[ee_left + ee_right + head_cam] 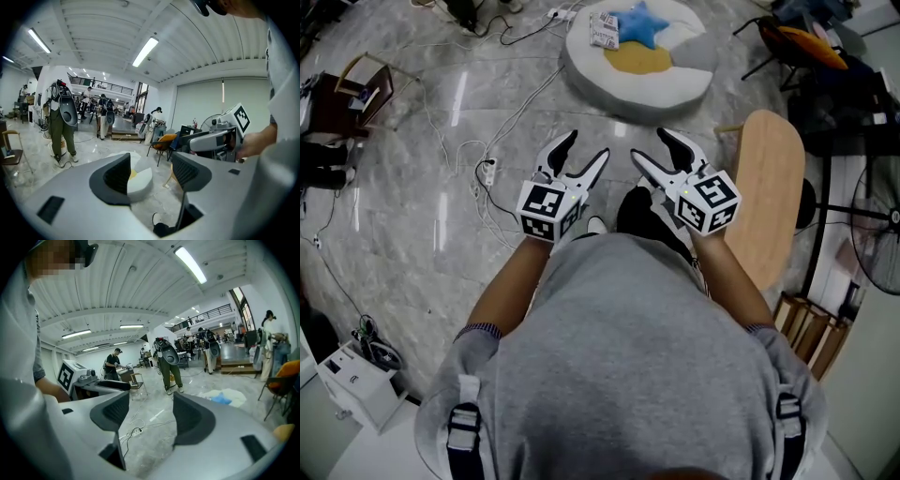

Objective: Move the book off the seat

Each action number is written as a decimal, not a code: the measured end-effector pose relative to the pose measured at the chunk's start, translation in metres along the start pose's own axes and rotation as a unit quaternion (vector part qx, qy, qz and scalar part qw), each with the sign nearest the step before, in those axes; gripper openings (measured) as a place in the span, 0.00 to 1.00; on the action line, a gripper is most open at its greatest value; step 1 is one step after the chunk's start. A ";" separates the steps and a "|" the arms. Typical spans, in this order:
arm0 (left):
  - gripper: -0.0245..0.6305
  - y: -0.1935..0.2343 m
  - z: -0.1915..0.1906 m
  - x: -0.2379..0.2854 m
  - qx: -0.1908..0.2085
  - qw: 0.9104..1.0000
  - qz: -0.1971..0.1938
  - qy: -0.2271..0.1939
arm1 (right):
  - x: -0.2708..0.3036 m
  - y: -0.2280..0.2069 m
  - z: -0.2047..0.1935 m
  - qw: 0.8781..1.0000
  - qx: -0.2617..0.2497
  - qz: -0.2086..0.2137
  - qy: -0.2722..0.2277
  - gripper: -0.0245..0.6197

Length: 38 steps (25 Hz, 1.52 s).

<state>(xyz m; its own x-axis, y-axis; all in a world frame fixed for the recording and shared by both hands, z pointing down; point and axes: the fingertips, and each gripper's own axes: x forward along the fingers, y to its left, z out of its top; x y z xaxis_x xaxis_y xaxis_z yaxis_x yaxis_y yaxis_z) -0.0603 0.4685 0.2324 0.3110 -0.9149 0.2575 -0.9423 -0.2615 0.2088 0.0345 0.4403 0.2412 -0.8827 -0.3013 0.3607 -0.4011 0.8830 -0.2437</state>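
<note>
Head view:
- The seat (pixel 675 80), a round white and grey floor cushion, lies at the top centre of the frame.
- The book (pixel 603 30) lies flat on the seat's upper left part, just beside a blue star pillow (pixel 639 24).
- The left gripper (pixel 587 145) and right gripper (pixel 650 143) are side by side at frame centre, below the seat and well apart from it. Both point toward the seat.
- Neither gripper touches the book.
- An oval wooden board (pixel 769 197) is at the right of the frame.
- Cables (pixel 459 150) run across the marble floor (pixel 412 244) at the left.

Left gripper view:
- The left gripper (pixel 151 173) has its jaws wide apart.
- No object is between the pads, and nothing is held.
- The seat (pixel 140 180) appears through the gap, some way off on the floor.
- The right gripper (pixel 220 138) shows at the right of the frame.

Right gripper view:
- The right gripper (pixel 145 416) has its jaws apart and holds nothing.
- Only floor and a cable show between the pads.
- The left gripper (pixel 93 383) shows at the left of the frame.
- The seat (pixel 225 397) with its blue pillow shows at the right.
</note>
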 end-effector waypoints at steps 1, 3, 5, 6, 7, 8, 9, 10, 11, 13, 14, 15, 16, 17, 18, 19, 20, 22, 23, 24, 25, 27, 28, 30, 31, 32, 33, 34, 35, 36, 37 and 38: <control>0.50 0.004 0.002 0.007 0.000 1.000 0.002 0.000 | 0.004 -0.006 0.002 1.000 0.000 0.003 0.000 0.52; 0.50 0.012 0.006 0.022 -0.001 1.000 0.006 0.000 | 0.014 -0.020 0.007 1.000 -0.001 0.008 -0.001 0.52; 0.50 0.019 0.012 0.039 -0.001 1.000 0.009 0.002 | 0.024 -0.036 0.016 1.000 -0.003 0.015 -0.002 0.53; 0.50 0.022 0.016 0.048 0.000 1.000 0.011 0.003 | 0.030 -0.045 0.021 1.000 -0.002 0.019 -0.002 0.53; 0.50 0.026 0.020 0.057 0.001 1.000 0.013 0.004 | 0.035 -0.054 0.026 1.000 -0.001 0.022 -0.003 0.53; 0.50 0.030 0.023 0.067 0.002 1.000 0.015 0.006 | 0.039 -0.064 0.032 1.000 0.001 0.025 -0.003 0.53; 0.50 0.034 0.028 0.078 0.003 1.000 0.018 0.007 | 0.043 -0.074 0.037 1.000 0.003 0.028 -0.003 0.53; 0.50 0.038 0.033 0.090 0.002 1.000 0.021 0.008 | 0.046 -0.084 0.042 1.000 0.003 0.031 -0.003 0.53; 0.50 0.040 0.039 0.102 0.001 1.000 0.024 0.009 | 0.049 -0.096 0.047 0.999 0.003 0.034 -0.002 0.53; 0.50 0.043 0.050 0.126 -0.001 1.000 0.029 0.009 | 0.055 -0.120 0.056 0.999 0.001 0.041 0.000 0.54; 0.50 0.044 0.055 0.138 -0.001 0.999 0.032 0.009 | 0.057 -0.132 0.059 0.999 0.001 0.043 0.001 0.54; 0.50 0.045 0.059 0.150 0.000 0.999 0.035 0.009 | 0.059 -0.144 0.063 0.999 0.002 0.046 0.001 0.54; 0.50 0.047 0.063 0.162 -0.001 0.999 0.038 0.010 | 0.061 -0.156 0.066 0.999 0.002 0.049 0.001 0.54; 0.50 0.049 0.067 0.174 -0.002 0.999 0.041 0.011 | 0.064 -0.168 0.070 0.999 0.003 0.051 0.001 0.54; 0.50 0.050 0.070 0.185 -0.003 0.999 0.043 0.011 | 0.067 -0.179 0.073 0.999 0.003 0.054 0.001 0.54; 0.50 0.052 0.073 0.195 -0.004 0.999 0.045 0.012 | 0.070 -0.189 0.076 0.998 0.003 0.057 0.001 0.54; 0.50 0.053 0.075 0.204 -0.004 0.999 0.047 0.013 | 0.073 -0.197 0.079 0.998 0.003 0.060 0.001 0.54; 0.50 0.055 0.080 0.221 -0.004 0.998 0.054 0.012 | 0.077 -0.214 0.083 0.998 0.004 0.066 0.002 0.55; 0.50 0.056 0.082 0.229 -0.004 0.998 0.057 0.012 | 0.079 -0.222 0.084 0.998 0.004 0.068 0.003 0.55; 0.50 0.057 0.084 0.236 -0.004 0.998 0.060 0.012 | 0.080 -0.231 0.086 0.998 0.005 0.069 0.003 0.55; 0.50 0.057 0.086 0.243 -0.005 0.998 0.061 0.013 | 0.081 -0.238 0.088 0.998 0.005 0.070 0.004 0.56; 0.50 0.059 0.088 0.255 -0.005 0.998 0.063 0.016 | 0.085 -0.250 0.090 0.997 0.006 0.072 0.004 0.56; 0.50 0.062 0.088 0.261 -0.005 0.998 0.063 0.017 | 0.088 -0.255 0.091 0.997 0.006 0.072 0.004 0.56; 0.50 0.069 0.090 0.269 -0.006 0.998 0.064 0.018 | 0.097 -0.264 0.094 0.997 0.007 0.074 0.007 0.57; 0.50 0.074 0.091 0.273 -0.007 0.998 0.065 0.018 | 0.102 -0.268 0.096 0.997 0.008 0.075 0.008 0.57; 0.50 0.078 0.093 0.277 -0.008 0.998 0.064 0.018 | 0.107 -0.271 0.098 0.997 0.010 0.076 0.009 0.57; 0.50 0.083 0.094 0.282 -0.008 0.998 0.063 0.019 | 0.113 -0.274 0.100 0.997 0.011 0.076 0.010 0.57; 0.50 0.089 0.095 0.287 -0.009 0.998 0.060 0.019 | 0.119 -0.278 0.103 0.997 0.011 0.076 0.011 0.58; 0.50 0.095 0.096 0.294 -0.010 0.998 0.057 0.019 | 0.125 -0.281 0.106 0.997 0.011 0.075 0.012 0.58; 0.50 0.101 0.097 0.301 -0.012 0.998 0.053 0.020 | 0.132 -0.285 0.109 0.997 0.010 0.073 0.013 0.58; 0.50 0.108 0.098 0.309 -0.013 0.999 0.049 0.020 | 0.139 -0.290 0.112 0.997 0.009 0.072 0.014 0.58; 0.50 0.115 0.100 0.317 -0.015 0.999 0.044 0.020 | 0.146 -0.295 0.115 0.997 0.009 0.069 0.016 0.58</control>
<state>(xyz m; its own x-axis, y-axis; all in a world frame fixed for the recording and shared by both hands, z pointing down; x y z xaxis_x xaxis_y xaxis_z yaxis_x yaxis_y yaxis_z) -0.0829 0.1178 0.2437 0.2326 -0.9207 0.3133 -0.9623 -0.1714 0.2110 -0.0044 0.0947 0.2618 -0.9219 -0.1654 0.3503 -0.2806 0.9086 -0.3093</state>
